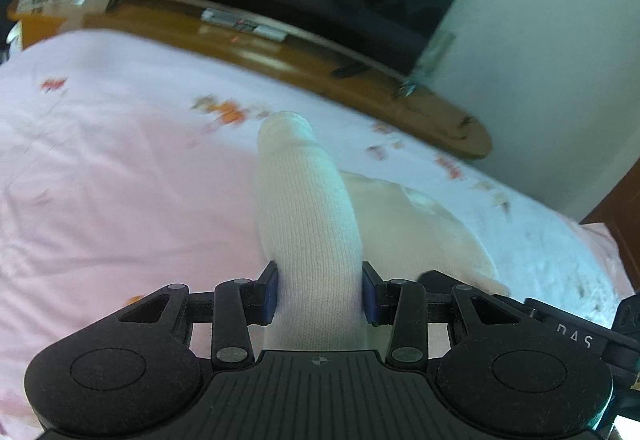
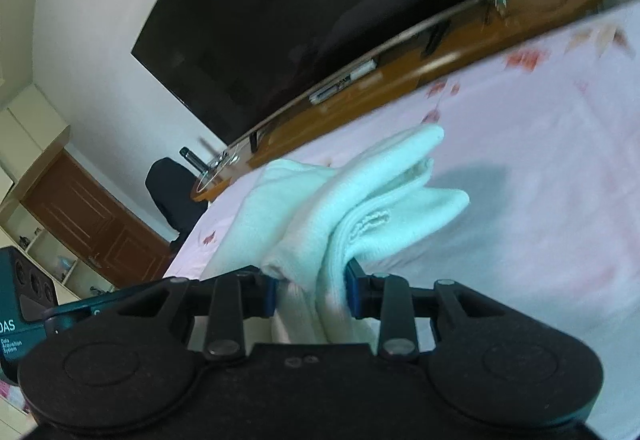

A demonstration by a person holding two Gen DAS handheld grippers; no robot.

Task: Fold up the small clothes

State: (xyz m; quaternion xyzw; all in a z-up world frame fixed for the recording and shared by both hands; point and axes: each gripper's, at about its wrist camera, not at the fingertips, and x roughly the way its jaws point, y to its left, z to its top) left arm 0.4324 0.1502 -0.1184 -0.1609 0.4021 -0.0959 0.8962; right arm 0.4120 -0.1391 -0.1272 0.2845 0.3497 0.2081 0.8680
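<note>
Both my grippers clamp the white sock: left gripper point(image 1: 319, 294) holds its tube point(image 1: 308, 207) mid-frame, right gripper point(image 2: 310, 294) its bunched end point(image 2: 360, 195), so I should keep it taut above the pink bedspread point(image 1: 100, 159).

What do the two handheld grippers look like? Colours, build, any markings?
Both match: the left gripper and right gripper have matte black bodies with round side housings, ribbed centre plate, black linkage bars with silver pivot pins, and blue pads on the fingers. A dark teal body printed "DAS" shows beside the right one.
</note>
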